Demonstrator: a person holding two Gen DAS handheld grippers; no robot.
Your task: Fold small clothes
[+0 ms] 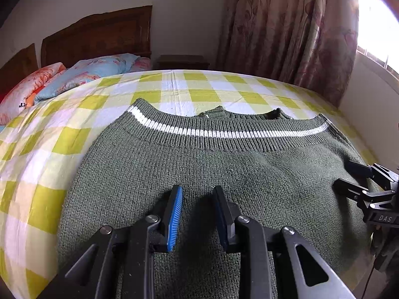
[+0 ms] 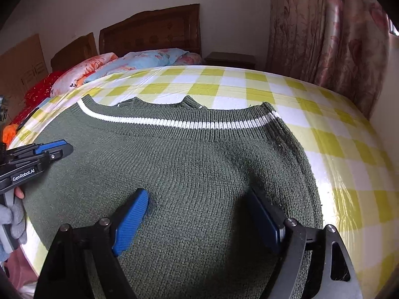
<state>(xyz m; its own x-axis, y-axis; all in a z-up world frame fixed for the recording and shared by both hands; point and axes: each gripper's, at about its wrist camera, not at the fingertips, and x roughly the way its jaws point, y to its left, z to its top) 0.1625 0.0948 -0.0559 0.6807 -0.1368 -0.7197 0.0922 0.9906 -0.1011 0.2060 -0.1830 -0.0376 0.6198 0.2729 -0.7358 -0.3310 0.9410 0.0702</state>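
Observation:
A dark green knit sweater [image 1: 249, 164] [image 2: 174, 154] lies flat on the yellow-and-white checked bed sheet [image 1: 174, 87]. Its ribbed hem with a white stripe [image 1: 224, 132] is at the far side, and a bit of collar peeks out behind it. My left gripper [image 1: 197, 189] hovers over the sweater's middle with its jaws a little apart and nothing between them; the right wrist view shows it over the sweater's left part [image 2: 63, 148]. My right gripper [image 2: 197, 191] stands wide open over the sweater's right half, empty, and shows at the right edge of the left wrist view [image 1: 343, 174].
Flowered pillows [image 1: 82, 72] lie against a wooden headboard [image 1: 99, 35] at the far left. A dark nightstand [image 1: 183, 61] and a patterned curtain [image 1: 286, 32] stand behind the bed. A gloved hand [image 2: 15, 214] holds the left gripper. The bed edge runs along the right.

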